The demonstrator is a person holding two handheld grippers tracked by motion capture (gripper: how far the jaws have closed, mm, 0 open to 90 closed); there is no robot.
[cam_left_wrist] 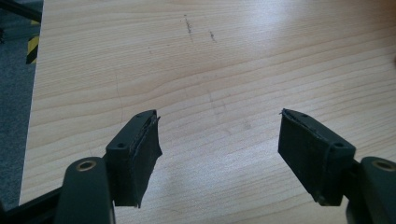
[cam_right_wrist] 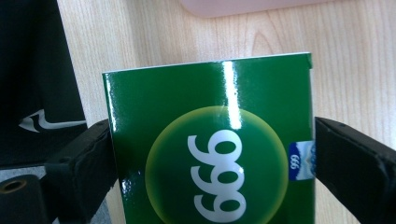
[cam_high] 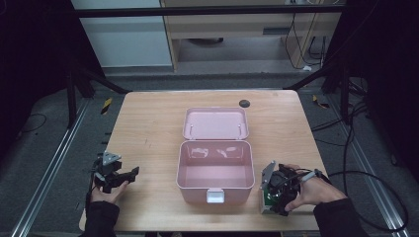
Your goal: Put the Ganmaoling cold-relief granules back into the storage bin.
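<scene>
A green box [cam_right_wrist: 210, 149] printed with a white "999" is pinched between the jaws of the right gripper [cam_high: 274, 193] at the near right of the wooden table [cam_high: 148, 128], just beside an open pink case [cam_high: 215, 170]. Its lower part is cut off in the right gripper view, where the numerals read upside down; from the high view the box is largely hidden behind the hand, and its long axis cannot be told. The left gripper [cam_left_wrist: 219, 140] is held over bare wood, jaws spread wide with nothing between them.
</scene>
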